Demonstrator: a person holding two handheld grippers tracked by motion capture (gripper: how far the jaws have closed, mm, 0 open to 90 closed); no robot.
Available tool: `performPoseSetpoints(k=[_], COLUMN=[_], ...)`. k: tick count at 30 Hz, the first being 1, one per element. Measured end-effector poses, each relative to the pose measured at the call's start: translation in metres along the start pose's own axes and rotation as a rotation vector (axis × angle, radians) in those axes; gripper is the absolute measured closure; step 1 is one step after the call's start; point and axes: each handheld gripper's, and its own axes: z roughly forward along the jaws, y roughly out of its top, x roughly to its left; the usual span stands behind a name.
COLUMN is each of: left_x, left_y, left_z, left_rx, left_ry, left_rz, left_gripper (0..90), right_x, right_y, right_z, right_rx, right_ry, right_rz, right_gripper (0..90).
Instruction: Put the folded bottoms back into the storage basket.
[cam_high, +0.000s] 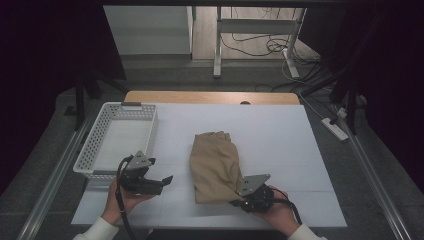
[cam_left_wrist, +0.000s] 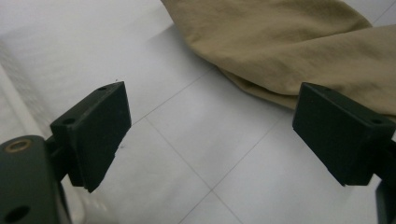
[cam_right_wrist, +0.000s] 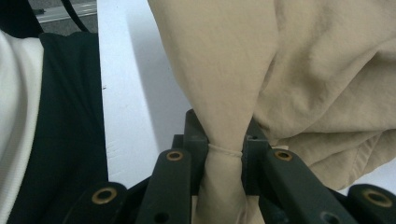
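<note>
Tan cloth (cam_right_wrist: 280, 70) pinched in right hand-held gripper (cam_right_wrist: 225, 161)

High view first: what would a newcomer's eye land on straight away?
The tan garment, folded in a heap at the middle of the white table, stands out most. The right gripper is shut on its near corner, while the left gripper waits open beside it. A white perforated basket sits at the table's left edge.
</note>
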Motion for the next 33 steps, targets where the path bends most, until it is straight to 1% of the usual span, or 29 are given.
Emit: performPoseSetpoints(k=[8,11,14,22,29,33], left_x=[-0.002,-0.003,-0.004,-0.002,0.000,0.002], left_y=[0.016,0.023,0.029,0.045,0.059,0.067], left_z=[0.012,0.018,0.022,0.032,0.047,0.054], left_rx=[-0.015,-0.012,-0.007,-0.020,-0.013,-0.015], left_ry=[-0.019,-0.029,-0.028,-0.045,-0.044,-0.046], left_rz=[0.001,0.012,0.024,0.016,0.026,0.021], left_gripper=[11.2,11.2,11.1,11.2,11.2,11.3], right_x=[0.000,0.000,0.000,0.000,0.000,0.000], right_y=[0.000,0.000,0.000,0.000,-0.001,-0.001], right_z=[0.001,0.001,0.001,0.002,0.003,0.003], right_rx=[0.004,0.003,0.005,0.007,0.009,0.007], right_ry=[0.000,0.000,0.000,-0.001,0.003,0.003], right_rz=[-0.001,-0.002,-0.004,-0.006,-0.006,-0.005], right_gripper=[77.8,77.8,77.8,77.8,77.8,77.8])
